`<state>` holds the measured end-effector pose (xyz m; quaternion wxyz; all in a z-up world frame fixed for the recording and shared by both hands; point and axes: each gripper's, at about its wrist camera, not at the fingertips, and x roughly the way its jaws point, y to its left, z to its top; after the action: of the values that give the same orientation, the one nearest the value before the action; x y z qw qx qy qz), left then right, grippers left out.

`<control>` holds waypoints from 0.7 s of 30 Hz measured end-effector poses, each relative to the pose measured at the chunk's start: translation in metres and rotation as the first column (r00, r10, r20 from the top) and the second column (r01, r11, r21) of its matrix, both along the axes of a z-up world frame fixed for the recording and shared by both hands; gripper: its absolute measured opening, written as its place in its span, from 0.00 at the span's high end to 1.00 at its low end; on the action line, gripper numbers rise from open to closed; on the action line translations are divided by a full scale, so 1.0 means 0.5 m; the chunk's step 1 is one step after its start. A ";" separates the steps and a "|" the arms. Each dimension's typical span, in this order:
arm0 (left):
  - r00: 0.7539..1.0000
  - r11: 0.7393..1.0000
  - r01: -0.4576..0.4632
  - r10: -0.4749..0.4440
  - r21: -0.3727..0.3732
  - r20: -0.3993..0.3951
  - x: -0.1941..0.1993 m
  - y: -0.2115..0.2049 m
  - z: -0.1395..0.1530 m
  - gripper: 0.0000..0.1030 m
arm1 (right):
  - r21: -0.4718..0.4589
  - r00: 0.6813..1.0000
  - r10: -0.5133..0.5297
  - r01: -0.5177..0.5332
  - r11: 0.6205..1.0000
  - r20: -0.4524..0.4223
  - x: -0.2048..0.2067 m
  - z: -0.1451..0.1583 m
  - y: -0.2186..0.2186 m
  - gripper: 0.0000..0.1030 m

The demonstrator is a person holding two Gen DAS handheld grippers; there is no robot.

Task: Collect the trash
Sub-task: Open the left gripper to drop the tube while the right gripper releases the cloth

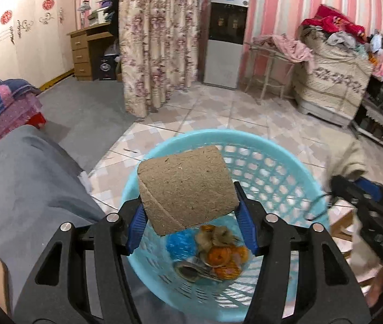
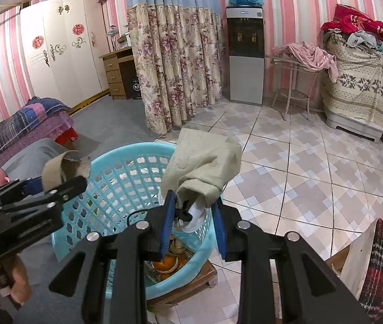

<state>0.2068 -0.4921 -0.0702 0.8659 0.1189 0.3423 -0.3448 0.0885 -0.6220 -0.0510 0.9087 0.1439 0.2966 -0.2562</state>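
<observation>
Both grippers — left gripper (image 1: 191,213) and right gripper (image 2: 194,217) — have black slotted arms, silver round screws, and ribbed blue pads (image 1: 246,225).

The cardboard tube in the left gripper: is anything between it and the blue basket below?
Nothing visible is. The cardboard tube hangs in the left gripper directly above the open blue basket, where only orange peels lie at the bottom.

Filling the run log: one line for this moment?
left tool: holds brown cardboard tube | right tool: holds beige cloth | both over blue plastic basket
</observation>
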 end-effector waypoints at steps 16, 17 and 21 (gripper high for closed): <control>0.961 0.965 -0.264 0.263 -0.003 0.085 0.081 0.167 0.056 0.14 | -0.031 0.998 0.045 -0.044 0.999 0.036 0.060 0.005 0.062 0.73; 0.958 0.962 -0.274 0.273 -0.006 0.092 0.080 0.180 0.061 0.12 | -0.031 0.998 0.047 -0.046 0.998 0.037 0.066 0.004 0.069 0.73; 0.939 0.948 -0.319 0.317 -0.006 0.136 0.079 0.237 0.089 0.10 | -0.014 0.998 0.053 -0.053 0.999 0.036 0.090 -0.004 0.090 0.73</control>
<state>0.2462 -0.3734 -0.0258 0.9304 0.0922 0.3006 -0.1885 0.1333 -0.5769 -0.0530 0.9213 0.1347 0.2819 -0.2313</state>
